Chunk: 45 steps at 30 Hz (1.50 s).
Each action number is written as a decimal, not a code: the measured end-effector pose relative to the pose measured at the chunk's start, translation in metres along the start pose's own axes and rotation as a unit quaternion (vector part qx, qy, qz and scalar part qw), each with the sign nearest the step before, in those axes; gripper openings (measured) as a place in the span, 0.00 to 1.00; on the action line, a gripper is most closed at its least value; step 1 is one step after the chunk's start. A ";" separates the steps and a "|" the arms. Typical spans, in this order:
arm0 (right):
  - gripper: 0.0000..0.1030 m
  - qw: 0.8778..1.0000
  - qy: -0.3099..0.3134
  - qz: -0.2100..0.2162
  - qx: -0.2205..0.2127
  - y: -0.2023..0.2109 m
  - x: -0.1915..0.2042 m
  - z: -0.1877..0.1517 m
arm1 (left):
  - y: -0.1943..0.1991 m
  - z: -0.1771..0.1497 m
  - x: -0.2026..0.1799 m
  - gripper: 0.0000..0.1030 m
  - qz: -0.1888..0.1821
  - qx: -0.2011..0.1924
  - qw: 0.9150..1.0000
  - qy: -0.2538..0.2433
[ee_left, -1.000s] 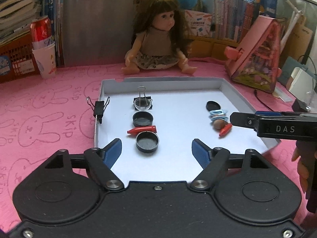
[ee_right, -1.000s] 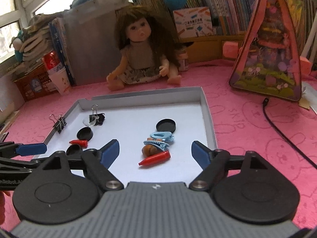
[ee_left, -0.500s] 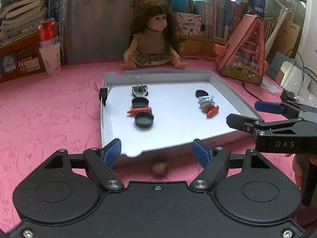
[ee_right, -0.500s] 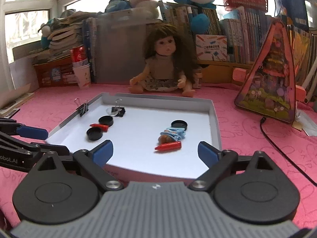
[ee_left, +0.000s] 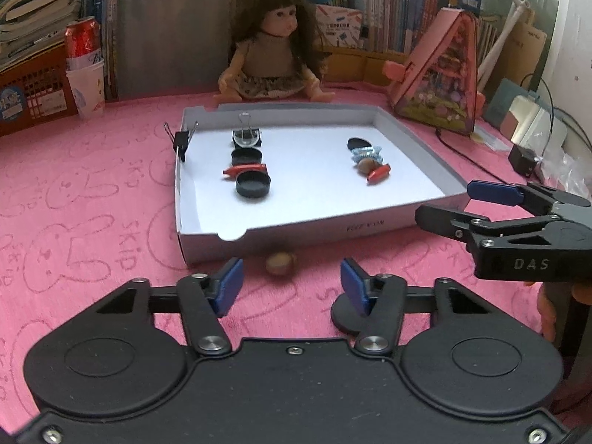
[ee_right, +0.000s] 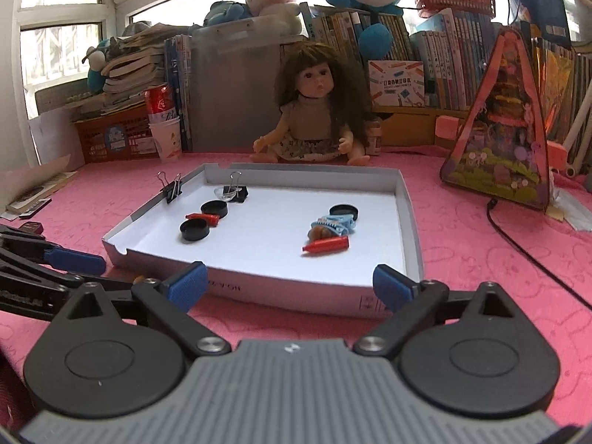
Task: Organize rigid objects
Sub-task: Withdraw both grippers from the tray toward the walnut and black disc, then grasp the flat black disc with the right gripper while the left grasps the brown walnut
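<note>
A white shallow box (ee_left: 296, 227) (ee_right: 281, 288) lies on the pink cloth. In it are black caps (ee_left: 252, 184) (ee_right: 195, 230), red crayons (ee_left: 378, 173) (ee_right: 326, 246), a blue hair clip (ee_left: 366, 152) (ee_right: 335, 224), a binder clip (ee_left: 246, 135) (ee_right: 234, 192) and a brown nut. Another binder clip (ee_left: 181, 140) (ee_right: 171, 190) grips the left wall. A brown nut (ee_left: 279, 263) and a black cap (ee_left: 346, 316) lie on the cloth in front of the box. My left gripper (ee_left: 290, 286) is open just before the nut. My right gripper (ee_right: 290, 285) (ee_left: 444, 203) is open and empty at the box's near right corner.
A doll (ee_left: 275, 55) (ee_right: 314, 111) sits behind the box. A pink triangular toy house (ee_left: 440, 74) (ee_right: 499, 129) and a black cable (ee_right: 518, 248) are at the right. A can in a paper cup (ee_left: 85, 74) stands at the back left.
Both grippers have pulled back from over the box to in front of it. The nut and a black cap on the cloth have come into the left wrist view.
</note>
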State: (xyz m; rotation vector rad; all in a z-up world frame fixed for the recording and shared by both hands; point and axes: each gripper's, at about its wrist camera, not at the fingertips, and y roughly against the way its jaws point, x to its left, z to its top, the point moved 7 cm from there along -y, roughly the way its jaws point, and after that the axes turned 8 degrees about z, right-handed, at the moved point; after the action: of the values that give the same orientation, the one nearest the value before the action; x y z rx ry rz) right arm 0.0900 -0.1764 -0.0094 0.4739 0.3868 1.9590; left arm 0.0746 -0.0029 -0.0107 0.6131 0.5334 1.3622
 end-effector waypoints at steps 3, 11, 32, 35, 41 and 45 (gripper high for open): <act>0.97 1.000 0.001 0.006 0.001 0.002 0.003 -0.006 | -0.005 -0.001 -0.002 0.45 0.003 0.002 1.000 0.001; 0.97 0.999 0.033 0.039 0.013 0.006 0.023 -0.022 | -0.021 0.003 -0.006 0.33 0.009 0.004 1.000 0.014; 0.70 0.983 0.116 0.128 0.057 -0.014 0.098 -0.051 | -0.007 0.000 0.005 0.13 0.035 -0.021 0.999 -0.003; 0.50 0.984 0.110 0.129 0.054 -0.013 0.098 -0.050 | -0.006 -0.002 0.006 0.13 0.030 -0.018 0.999 0.002; 0.36 0.991 0.092 0.091 0.042 -0.009 0.081 -0.046 | -0.005 -0.003 0.003 0.32 0.031 -0.033 0.999 0.010; 0.36 0.995 0.073 0.052 0.032 -0.002 0.062 -0.043 | -0.011 -0.006 -0.002 0.36 0.040 -0.033 0.999 0.011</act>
State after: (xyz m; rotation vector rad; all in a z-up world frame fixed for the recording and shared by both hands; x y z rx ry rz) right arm 0.0467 -0.1220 -0.0376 0.3991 0.5294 2.0943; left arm 0.0782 -0.0054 -0.0224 0.5712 0.4835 1.4588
